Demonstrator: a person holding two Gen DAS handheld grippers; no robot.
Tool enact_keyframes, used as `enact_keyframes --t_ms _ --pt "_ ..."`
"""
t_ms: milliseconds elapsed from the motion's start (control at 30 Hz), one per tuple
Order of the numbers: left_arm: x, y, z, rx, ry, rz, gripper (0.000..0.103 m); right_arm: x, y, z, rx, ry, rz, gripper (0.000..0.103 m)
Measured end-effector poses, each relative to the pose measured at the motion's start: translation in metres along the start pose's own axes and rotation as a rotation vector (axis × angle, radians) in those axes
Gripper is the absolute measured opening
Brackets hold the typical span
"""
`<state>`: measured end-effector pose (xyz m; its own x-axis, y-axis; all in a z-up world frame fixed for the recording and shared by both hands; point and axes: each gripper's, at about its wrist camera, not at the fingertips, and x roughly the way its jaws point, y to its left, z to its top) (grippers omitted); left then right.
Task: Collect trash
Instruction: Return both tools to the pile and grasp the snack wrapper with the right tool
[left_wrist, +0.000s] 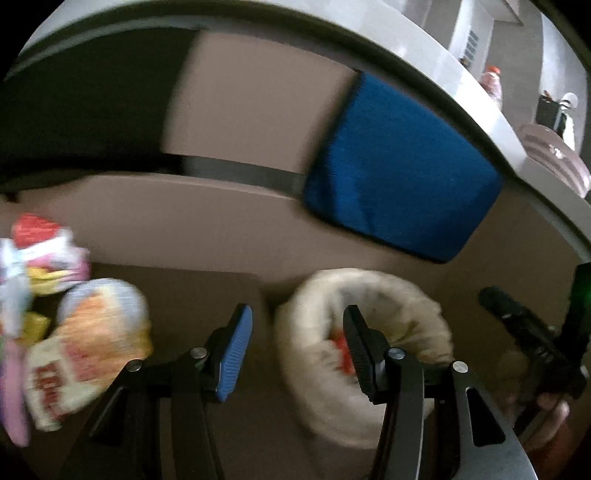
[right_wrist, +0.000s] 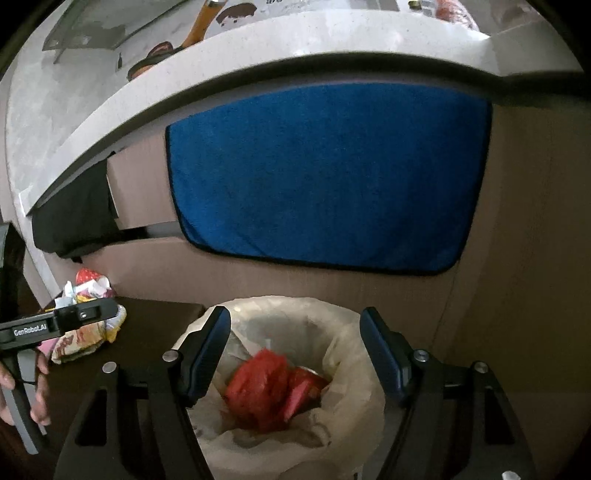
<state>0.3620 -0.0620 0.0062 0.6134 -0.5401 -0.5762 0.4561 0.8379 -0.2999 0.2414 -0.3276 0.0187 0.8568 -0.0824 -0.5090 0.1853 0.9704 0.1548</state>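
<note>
While over the lined bin (right_wrist: 280, 376) | right gripper (right_wrist: 295, 354) wide, empty | left gripper (left_wrist: 297, 349) wide, empty

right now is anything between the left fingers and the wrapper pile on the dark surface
Nothing visible blocks it. The left gripper is open and empty, and the wrapper pile lies off to its left on the dark surface, with only bare surface between. The lined trash bin sits to the right, clear of that path.

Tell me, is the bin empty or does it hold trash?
It holds trash: red wrappers lie at the bottom of the lined bin, which is far from full.
</note>
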Motion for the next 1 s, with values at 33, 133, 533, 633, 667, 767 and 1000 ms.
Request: enact_keyframes --t_ms 33,133,533,633,667,767,1000 --pt "-0.008 0.007 -0.003 -0.004 -0.010 0.023 0.052 -0.005 0.006 0.000 0.003 -0.010 0.001 0.070" --pt "-0.041 0.037 -0.013 -0.029 -0.036 0.083 0.052 -0.016 0.026 0.000 -0.012 -0.032 0.020 0.070" --pt "-0.173 0.179 -0.054 -0.194 -0.134 0.304 0.052 -0.014 0.168 -0.002 -0.085 -0.009 0.210 0.070" --pt "-0.182 0.208 -0.065 -0.238 -0.138 0.297 0.052 -0.007 0.201 -0.007 -0.128 0.022 0.259 0.070" --pt "-0.180 0.217 -0.070 -0.254 -0.126 0.291 0.052 -0.005 0.210 -0.010 -0.144 0.033 0.268 0.070" --pt "-0.171 0.231 -0.080 -0.291 -0.093 0.270 0.052 0.006 0.233 -0.022 -0.187 0.076 0.291 0.070" --pt "-0.128 0.257 -0.096 -0.431 0.005 0.194 0.052 0.034 0.250 -0.050 -0.228 0.195 0.338 0.070"
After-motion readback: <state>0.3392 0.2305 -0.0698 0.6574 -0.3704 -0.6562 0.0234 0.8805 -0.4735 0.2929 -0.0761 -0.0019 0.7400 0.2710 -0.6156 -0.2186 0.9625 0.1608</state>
